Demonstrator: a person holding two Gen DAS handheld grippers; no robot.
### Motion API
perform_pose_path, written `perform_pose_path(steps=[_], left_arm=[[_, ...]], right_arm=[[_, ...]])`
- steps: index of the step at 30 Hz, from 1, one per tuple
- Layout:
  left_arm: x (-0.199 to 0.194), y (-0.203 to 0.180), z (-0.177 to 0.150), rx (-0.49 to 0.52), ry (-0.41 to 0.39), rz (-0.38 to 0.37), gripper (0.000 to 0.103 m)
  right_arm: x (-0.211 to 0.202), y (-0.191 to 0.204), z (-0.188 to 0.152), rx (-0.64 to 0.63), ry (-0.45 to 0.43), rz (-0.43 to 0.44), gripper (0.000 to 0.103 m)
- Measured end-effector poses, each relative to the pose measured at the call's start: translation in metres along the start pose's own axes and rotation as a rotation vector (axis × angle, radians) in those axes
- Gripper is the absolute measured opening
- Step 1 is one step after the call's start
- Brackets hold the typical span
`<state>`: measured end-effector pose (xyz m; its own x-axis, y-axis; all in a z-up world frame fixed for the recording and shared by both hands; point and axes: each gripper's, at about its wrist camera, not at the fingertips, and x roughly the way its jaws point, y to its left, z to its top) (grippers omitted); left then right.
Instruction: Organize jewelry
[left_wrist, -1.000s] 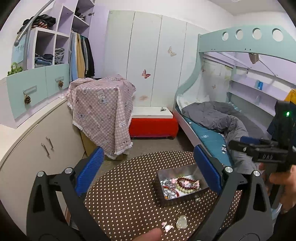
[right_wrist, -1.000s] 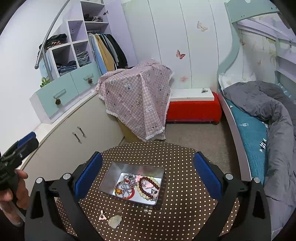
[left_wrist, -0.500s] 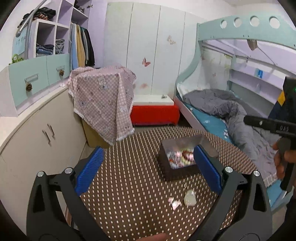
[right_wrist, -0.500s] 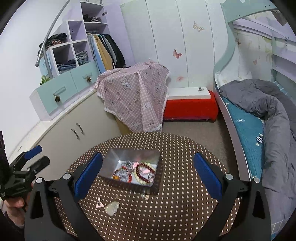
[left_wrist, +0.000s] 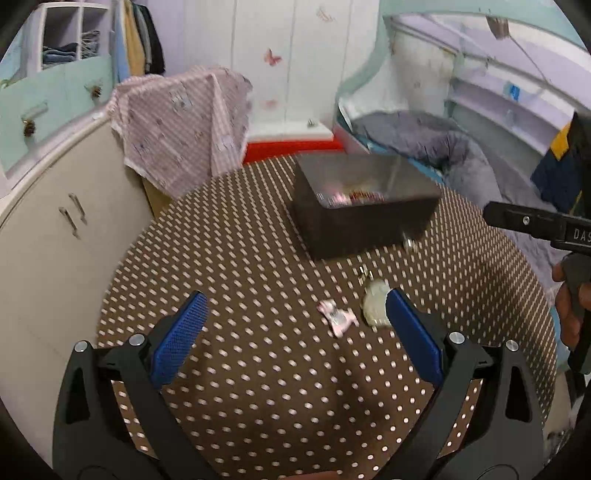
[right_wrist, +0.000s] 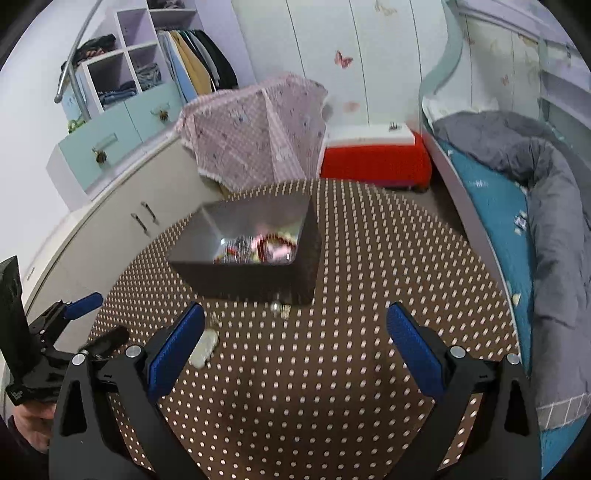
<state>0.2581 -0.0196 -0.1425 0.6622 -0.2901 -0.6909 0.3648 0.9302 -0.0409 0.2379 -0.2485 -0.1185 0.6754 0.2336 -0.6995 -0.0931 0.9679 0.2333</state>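
A dark metal box (left_wrist: 364, 218) holding beaded bracelets and other jewelry stands on a round brown polka-dot table (left_wrist: 240, 258); it also shows in the right wrist view (right_wrist: 255, 258). Loose on the cloth lie a pink hair clip (left_wrist: 336, 314), a pale green pendant (left_wrist: 373, 306), and a small ring (left_wrist: 409, 244). The pendant (right_wrist: 205, 349) and ring (right_wrist: 280, 308) show in the right wrist view. My left gripper (left_wrist: 295, 339) is open, low over the table, with the clip between its fingers' line. My right gripper (right_wrist: 295, 343) is open and empty, in front of the box.
A pink checked cloth covers furniture (left_wrist: 181, 125) behind the table. A white cabinet (left_wrist: 55, 206) stands at left, a red bench (right_wrist: 373, 158) at the back, a bunk bed with grey duvet (right_wrist: 546, 192) at right.
Both grippers have dropped lower and moved closer to the table. The box and loose pieces now look larger and nearer. Both stay open.
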Motion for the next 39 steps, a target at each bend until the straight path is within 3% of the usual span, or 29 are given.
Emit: perform_pose_path(steps=[4,7,9,13,15,17,23,25,29,32,39], left_arm=[[0.017,-0.012,-0.006,0.029,0.045,-0.007,0.087],[0.030,-0.015,-0.008,0.034,0.079,-0.006,0.073],[0.039,-0.014,-0.009,0.027,0.106,-0.021,0.054],[0.045,-0.016,-0.012,0.030,0.120,-0.041,0.035],[0.045,-0.013,-0.010,0.012,0.118,-0.066,0.014],[0.045,-0.005,-0.010,-0.024,0.119,-0.094,0.012],[0.043,0.008,-0.010,-0.038,0.112,-0.097,0.012],[0.044,0.010,-0.011,-0.041,0.109,-0.097,0.012],[0.045,0.014,-0.011,-0.058,0.109,-0.107,0.012],[0.045,0.019,-0.009,-0.066,0.106,-0.110,0.012],[0.039,0.019,-0.007,-0.062,0.089,-0.106,0.012]], right_arm=[[0.007,0.002,-0.010,0.000,0.029,0.007,0.095],[0.011,0.001,-0.016,0.006,0.045,0.011,0.095],[0.012,0.002,-0.017,0.002,0.051,0.012,0.095],[0.020,0.012,-0.017,-0.025,0.062,0.028,0.095],[0.027,0.021,-0.016,-0.049,0.069,0.043,0.095],[0.036,0.031,-0.015,-0.077,0.077,0.061,0.094],[0.071,0.059,-0.007,-0.170,0.120,0.095,0.065],[0.082,0.066,-0.006,-0.194,0.142,0.103,0.050],[0.093,0.081,-0.012,-0.293,0.162,0.069,0.034],[0.093,0.081,-0.012,-0.314,0.176,0.068,0.007],[0.071,0.065,-0.008,-0.255,0.135,0.118,0.006]])
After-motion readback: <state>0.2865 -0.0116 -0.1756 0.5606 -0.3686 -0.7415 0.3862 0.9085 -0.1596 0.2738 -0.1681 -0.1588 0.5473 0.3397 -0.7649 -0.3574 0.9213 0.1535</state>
